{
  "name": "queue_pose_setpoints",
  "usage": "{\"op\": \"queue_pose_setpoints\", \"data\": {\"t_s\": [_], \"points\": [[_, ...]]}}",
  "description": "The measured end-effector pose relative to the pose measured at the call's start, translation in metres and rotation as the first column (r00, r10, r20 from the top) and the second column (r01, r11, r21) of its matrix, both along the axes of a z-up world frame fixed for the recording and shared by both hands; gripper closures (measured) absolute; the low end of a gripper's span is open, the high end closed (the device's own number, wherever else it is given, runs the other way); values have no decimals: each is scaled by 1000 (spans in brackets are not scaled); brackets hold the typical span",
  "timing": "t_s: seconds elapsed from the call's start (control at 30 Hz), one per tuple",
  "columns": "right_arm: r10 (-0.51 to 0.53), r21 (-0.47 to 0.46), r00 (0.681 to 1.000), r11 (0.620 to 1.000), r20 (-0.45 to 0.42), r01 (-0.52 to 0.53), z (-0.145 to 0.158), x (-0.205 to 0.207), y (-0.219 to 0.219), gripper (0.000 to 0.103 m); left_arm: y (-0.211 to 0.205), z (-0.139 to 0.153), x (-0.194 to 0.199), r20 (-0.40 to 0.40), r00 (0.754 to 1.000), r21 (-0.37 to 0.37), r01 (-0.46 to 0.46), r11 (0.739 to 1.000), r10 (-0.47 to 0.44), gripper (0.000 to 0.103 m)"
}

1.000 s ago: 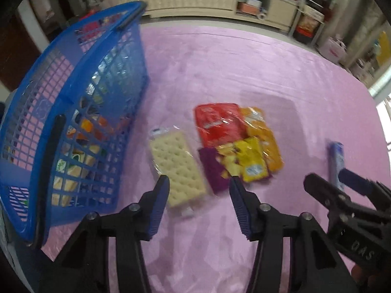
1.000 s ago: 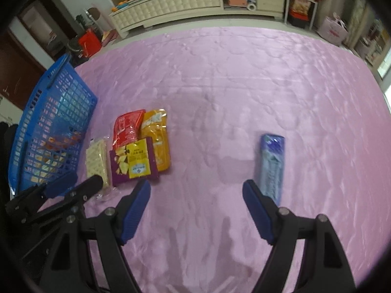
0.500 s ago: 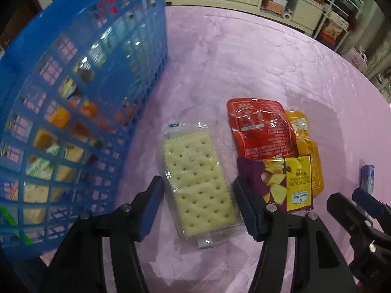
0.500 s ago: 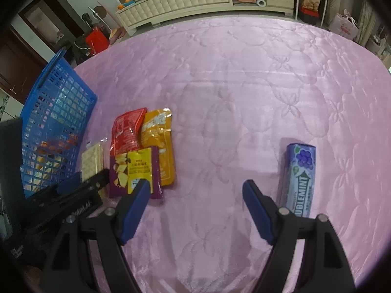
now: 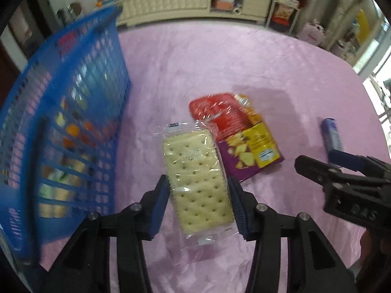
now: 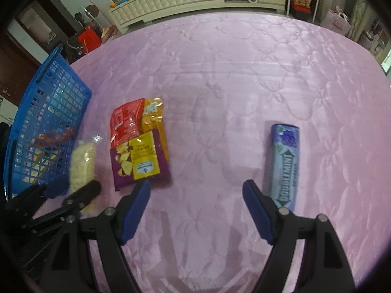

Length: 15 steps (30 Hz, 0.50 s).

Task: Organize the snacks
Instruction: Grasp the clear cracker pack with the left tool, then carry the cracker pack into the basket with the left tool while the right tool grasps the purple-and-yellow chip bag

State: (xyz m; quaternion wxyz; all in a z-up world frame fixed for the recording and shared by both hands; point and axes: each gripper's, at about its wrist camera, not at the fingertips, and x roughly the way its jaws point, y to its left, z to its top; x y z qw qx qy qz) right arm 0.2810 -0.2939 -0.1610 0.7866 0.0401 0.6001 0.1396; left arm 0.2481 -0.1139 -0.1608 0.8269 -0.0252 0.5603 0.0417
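Half a second ago the left gripper (image 5: 198, 195) straddled the cracker pack (image 5: 196, 174) with room to spare; its jaws have just been closing and now both pads press the clear wrapper's sides, the pack seemingly raised off the pink cloth (image 5: 220, 61). To its left stands the blue basket (image 5: 61, 131), ahead and right lie the red pouch (image 5: 215, 114) and purple packet (image 5: 249, 153). Wide open and empty, the right gripper (image 6: 196, 204) has the gum pack (image 6: 284, 163) just beside its right finger.
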Motion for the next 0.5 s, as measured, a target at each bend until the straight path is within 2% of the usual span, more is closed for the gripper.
{"op": "queue_pose_setpoints", "data": {"t_s": [0.1,0.23,0.3,0.43,0.5], "points": [[-8,-12,1000,1000,16,8,12,-4,-4,22,-1,18,-11,29,999,-18,26,999,-26,57],[20,-27,998,999,53,-19,28,-10,3,22,5,39,-21,83,995,4,46,999,-46,57],[51,-41,997,998,66,-48,30,-11,10,22,9,54,-27,117,992,34,51,998,-55,57],[81,-46,995,996,56,-79,27,-8,31,22,17,81,-36,162,985,34,54,998,-59,57],[90,-45,995,995,43,-88,24,-4,44,22,22,96,-25,182,981,34,56,998,-61,57]]}}
